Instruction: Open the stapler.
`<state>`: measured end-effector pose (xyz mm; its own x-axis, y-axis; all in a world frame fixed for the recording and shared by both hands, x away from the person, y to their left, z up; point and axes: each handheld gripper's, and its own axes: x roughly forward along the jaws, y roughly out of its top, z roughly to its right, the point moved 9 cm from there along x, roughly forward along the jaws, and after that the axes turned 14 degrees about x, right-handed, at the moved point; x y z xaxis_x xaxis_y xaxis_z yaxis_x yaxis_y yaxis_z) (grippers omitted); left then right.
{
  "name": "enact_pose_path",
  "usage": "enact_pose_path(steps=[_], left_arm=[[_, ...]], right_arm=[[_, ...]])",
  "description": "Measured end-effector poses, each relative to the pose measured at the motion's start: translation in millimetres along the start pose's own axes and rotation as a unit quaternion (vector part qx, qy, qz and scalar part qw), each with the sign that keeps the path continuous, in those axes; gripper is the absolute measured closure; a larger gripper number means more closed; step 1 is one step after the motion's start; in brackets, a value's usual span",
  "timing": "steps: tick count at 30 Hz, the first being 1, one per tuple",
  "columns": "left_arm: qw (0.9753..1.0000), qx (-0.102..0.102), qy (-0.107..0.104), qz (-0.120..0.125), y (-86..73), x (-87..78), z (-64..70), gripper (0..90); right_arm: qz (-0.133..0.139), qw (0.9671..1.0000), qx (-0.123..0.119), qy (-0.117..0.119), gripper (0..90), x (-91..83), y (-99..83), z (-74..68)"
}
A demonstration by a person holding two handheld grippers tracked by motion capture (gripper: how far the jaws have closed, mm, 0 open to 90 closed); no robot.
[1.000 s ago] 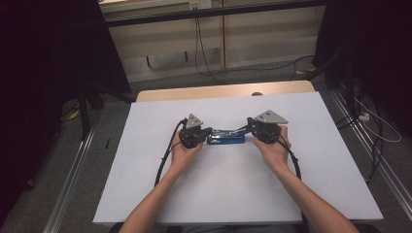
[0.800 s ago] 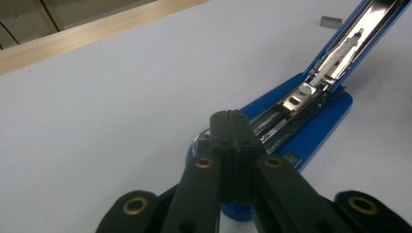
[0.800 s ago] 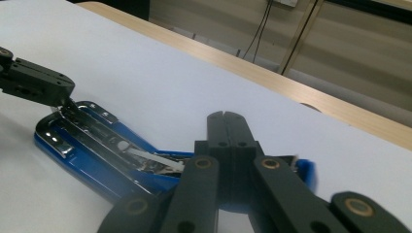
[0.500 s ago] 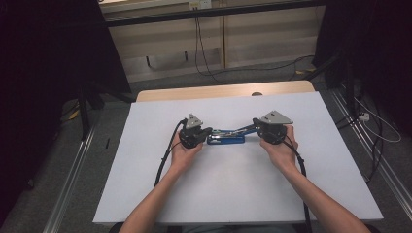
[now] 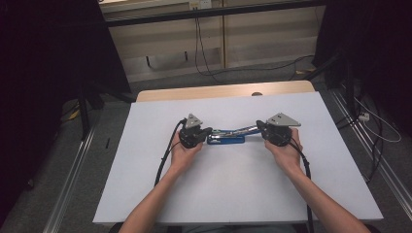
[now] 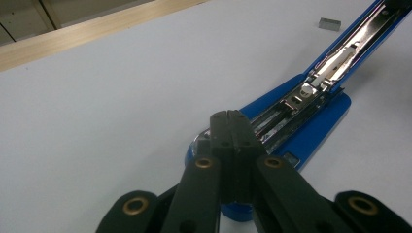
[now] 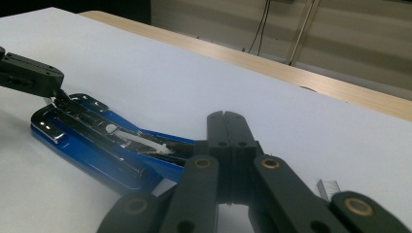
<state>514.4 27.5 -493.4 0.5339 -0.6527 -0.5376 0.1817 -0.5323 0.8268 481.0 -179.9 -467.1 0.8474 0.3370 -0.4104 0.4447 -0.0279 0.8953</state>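
On the white surface [image 5: 233,194], mid-way toward its far edge, lies the opened blue stapler [image 5: 226,139]; my left tool [image 5: 206,133] and right tool [image 5: 261,130], jaws pressed together, meet its ends.

left gripper [image 5: 208,131]: black, brass screws, grey plate; black cable | right gripper [image 5: 259,128]: same | forearms bare

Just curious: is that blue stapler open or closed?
Open: the stapler has its top swung back, baring the metal staple channel.

Blue stapler [image 5: 226,139] — hinged wide open, staple channel exposed — flat mid-table
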Motion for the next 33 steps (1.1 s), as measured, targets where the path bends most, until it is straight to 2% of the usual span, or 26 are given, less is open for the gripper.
enact_pose_path(steps=[24, 33], left_arm=[[1.0, 0.003, 0.0, 0.001, 0.0, -0.1, 0.1, 90.0], [1.0, 0.008, 0.003, 0.001, 0.3, -0.1, 0.3, 90.0]], right_arm=[[-0.026, 0.9996, 0.005, -0.004, 90.0, 5.0, -15.4, 9.9], [-0.025, 0.9997, 0.005, -0.003, 90.0, 5.4, -16.0, 9.0]])
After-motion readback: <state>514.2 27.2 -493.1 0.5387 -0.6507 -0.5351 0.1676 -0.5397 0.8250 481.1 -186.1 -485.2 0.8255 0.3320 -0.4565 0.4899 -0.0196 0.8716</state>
